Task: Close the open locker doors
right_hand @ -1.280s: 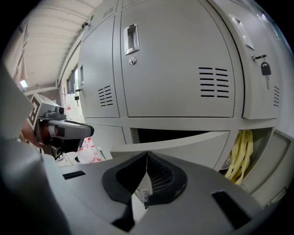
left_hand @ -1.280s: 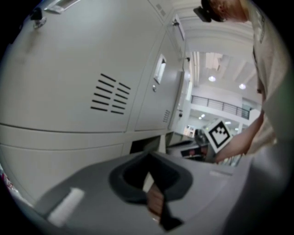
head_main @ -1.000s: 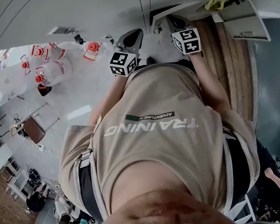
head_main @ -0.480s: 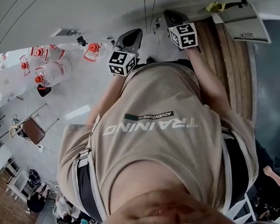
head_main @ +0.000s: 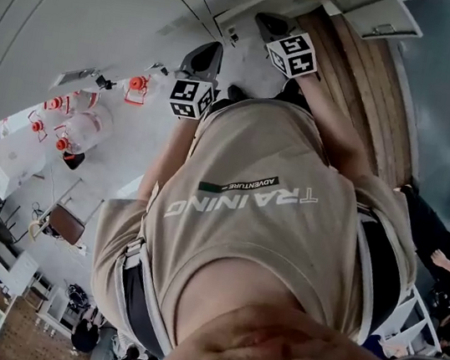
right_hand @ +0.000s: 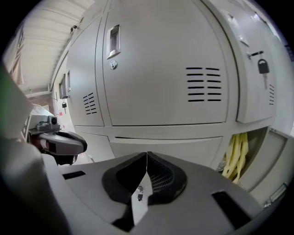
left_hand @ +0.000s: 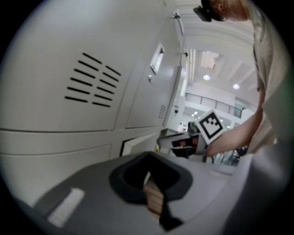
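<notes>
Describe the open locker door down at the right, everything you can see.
The open locker door is pale grey painted metal, in the lower row at the right gripper view's right edge. It stands swung well outward, with what looks like a small latch fitting near its free edge. Behind it hangs limp yellow material. Nothing visibly touches the door.

In the head view the person's beige printed T-shirt (head_main: 260,223) fills the middle and hides the floor below it. The open grey metal locker door (head_main: 377,19) runs off the top edge there. In the right gripper view a pale yellow soft bundle (right_hand: 235,153) hangs in an open lower compartment (cloth or gloves, I cannot tell which). The bright hall (left_hand: 216,98) far off in the left gripper view is blurred.
</notes>
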Demonstrator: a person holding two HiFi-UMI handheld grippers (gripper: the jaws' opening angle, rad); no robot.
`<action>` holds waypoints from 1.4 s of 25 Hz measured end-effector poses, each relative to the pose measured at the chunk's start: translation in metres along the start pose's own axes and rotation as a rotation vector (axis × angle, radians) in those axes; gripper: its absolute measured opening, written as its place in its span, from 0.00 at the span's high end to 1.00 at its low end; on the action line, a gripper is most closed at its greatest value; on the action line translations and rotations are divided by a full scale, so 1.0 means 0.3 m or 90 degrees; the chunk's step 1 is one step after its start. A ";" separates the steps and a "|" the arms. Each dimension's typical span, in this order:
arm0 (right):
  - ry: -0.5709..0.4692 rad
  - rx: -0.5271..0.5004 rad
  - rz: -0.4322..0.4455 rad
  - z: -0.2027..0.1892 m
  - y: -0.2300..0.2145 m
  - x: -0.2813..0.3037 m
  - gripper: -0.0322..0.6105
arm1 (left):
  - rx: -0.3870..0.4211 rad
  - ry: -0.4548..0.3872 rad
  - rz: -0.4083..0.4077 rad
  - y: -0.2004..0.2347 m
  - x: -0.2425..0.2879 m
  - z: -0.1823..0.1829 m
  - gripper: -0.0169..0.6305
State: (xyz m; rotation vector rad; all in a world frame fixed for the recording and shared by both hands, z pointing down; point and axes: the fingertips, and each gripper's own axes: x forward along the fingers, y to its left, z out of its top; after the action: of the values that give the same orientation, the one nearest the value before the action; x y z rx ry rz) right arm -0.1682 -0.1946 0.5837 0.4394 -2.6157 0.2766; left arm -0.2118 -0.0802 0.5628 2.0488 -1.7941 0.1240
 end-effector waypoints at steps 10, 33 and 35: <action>-0.031 0.076 -0.080 -0.155 -0.330 -0.388 0.93 | 0.025 0.026 -0.049 -0.332 0.245 0.033 0.97; -0.084 0.142 -0.314 -0.402 -1.336 -1.072 0.93 | 0.082 0.048 -0.168 -0.979 0.905 0.101 0.97; -0.078 0.136 -0.320 -0.401 -1.401 -1.088 0.93 | 0.080 0.055 -0.169 -0.994 0.941 0.100 0.97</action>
State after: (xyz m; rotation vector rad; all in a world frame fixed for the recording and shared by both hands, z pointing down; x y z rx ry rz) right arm 0.3037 -0.4684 0.5805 1.1933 -2.4923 0.3670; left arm 0.1172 -0.3277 0.5556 2.3113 -1.4816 0.2491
